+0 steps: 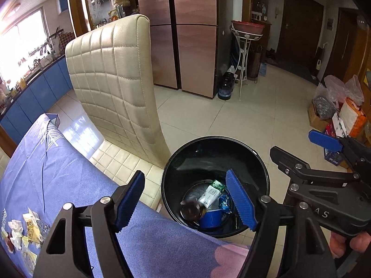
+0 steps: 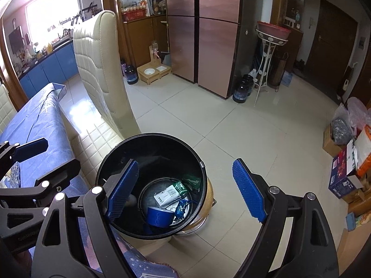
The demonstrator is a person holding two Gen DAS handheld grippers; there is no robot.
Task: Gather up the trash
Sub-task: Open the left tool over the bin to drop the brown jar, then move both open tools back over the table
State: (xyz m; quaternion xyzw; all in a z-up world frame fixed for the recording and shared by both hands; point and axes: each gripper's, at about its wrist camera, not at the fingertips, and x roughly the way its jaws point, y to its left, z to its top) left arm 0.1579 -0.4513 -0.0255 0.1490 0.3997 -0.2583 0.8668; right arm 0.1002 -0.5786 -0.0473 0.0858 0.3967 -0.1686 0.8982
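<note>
Left wrist view is cut off at its near edge by the left gripper (image 1: 185,199), whose blue fingers (image 1: 129,201) are spread apart with nothing clasped between them; part of the black trash bin (image 1: 172,162) is hidden behind the right-hand finger. Inside the bin a white wrapper (image 1: 212,195), a blue cup (image 1: 209,219), a blue foil scrap and a brownish round item that is hard to make out are seen. More crumpled wrappers (image 1: 20,231) are left lying at the near left on the desk (image 1: 69,173), which is covered by a blue cloth; they are partly cropped by the lens edge. The right gripper (image 2: 185,190) is held released too, empty, above the bin's rim and the floor tiles. A cream quilted chair (image 1: 113,81) is pushed in between desk and bin, blocking the kitchen behind. Boxes and bags (image 2: 350,153) are stacked at the far right, half cut off. A thumb is glimpsed at the lower right of the left wrist view.
</note>
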